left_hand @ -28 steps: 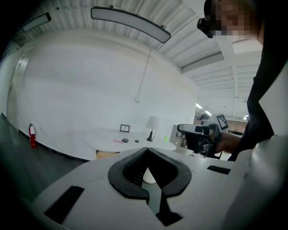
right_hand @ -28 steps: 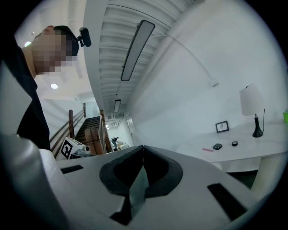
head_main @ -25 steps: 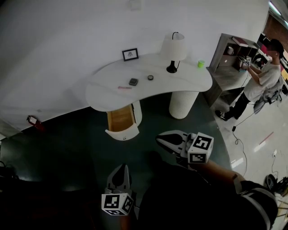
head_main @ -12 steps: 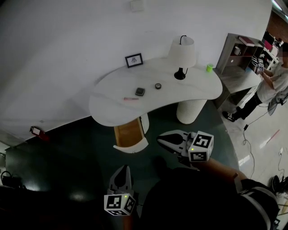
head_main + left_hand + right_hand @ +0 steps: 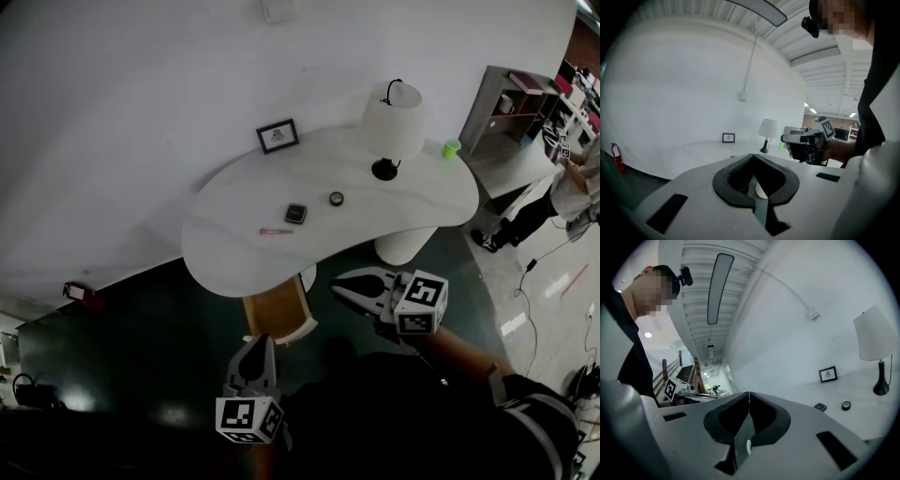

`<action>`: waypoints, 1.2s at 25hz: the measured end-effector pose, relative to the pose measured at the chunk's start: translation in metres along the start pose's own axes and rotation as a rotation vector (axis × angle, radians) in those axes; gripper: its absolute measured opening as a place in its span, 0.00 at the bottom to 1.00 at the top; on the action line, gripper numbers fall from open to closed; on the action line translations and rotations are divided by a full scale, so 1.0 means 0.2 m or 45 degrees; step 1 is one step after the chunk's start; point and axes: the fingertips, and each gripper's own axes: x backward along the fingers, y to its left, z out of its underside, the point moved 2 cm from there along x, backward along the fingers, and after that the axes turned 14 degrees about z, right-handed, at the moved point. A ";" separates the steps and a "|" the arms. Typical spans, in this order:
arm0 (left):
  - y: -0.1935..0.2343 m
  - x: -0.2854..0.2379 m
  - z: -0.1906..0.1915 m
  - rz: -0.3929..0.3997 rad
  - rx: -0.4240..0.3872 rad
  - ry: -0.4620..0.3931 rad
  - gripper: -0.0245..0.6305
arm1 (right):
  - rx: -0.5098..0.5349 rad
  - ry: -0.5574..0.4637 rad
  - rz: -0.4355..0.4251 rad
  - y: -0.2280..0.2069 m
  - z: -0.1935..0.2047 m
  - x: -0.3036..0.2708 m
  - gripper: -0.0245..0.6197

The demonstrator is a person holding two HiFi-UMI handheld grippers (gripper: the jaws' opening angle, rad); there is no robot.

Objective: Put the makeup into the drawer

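Observation:
Three makeup items lie on the white curved table (image 5: 234,248): a dark square compact (image 5: 296,213), a small round pot (image 5: 337,198) and a pink stick (image 5: 276,231). The right gripper view also shows the compact (image 5: 820,407) and the pot (image 5: 846,405). Under the table's front edge, a wooden drawer (image 5: 272,314) stands pulled out. My left gripper (image 5: 260,342) hovers just short of the drawer, shut and empty (image 5: 753,157). My right gripper (image 5: 336,287) is to the right of the drawer, level, also shut on nothing (image 5: 749,393).
A white lamp (image 5: 394,122), a small picture frame (image 5: 277,136) and a green cup (image 5: 452,148) stand on the table. A grey shelf unit (image 5: 516,103) and a person (image 5: 577,178) are at the far right. A red extinguisher (image 5: 80,292) lies by the wall at the left.
Both grippers have come closer to the table and the open drawer, which now sit lower and nearer in the head view. Both grippers stay shut.

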 end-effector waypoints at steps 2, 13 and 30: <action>0.04 -0.06 -0.01 0.018 0.010 0.009 0.05 | -0.008 0.007 0.026 -0.06 0.01 -0.03 0.06; 0.40 -0.12 -0.04 0.168 0.016 0.046 0.05 | -0.051 0.037 0.145 -0.10 0.06 -0.38 0.06; 1.20 0.11 -0.10 0.347 0.009 0.163 0.05 | -0.007 0.139 0.352 0.02 0.11 -1.07 0.06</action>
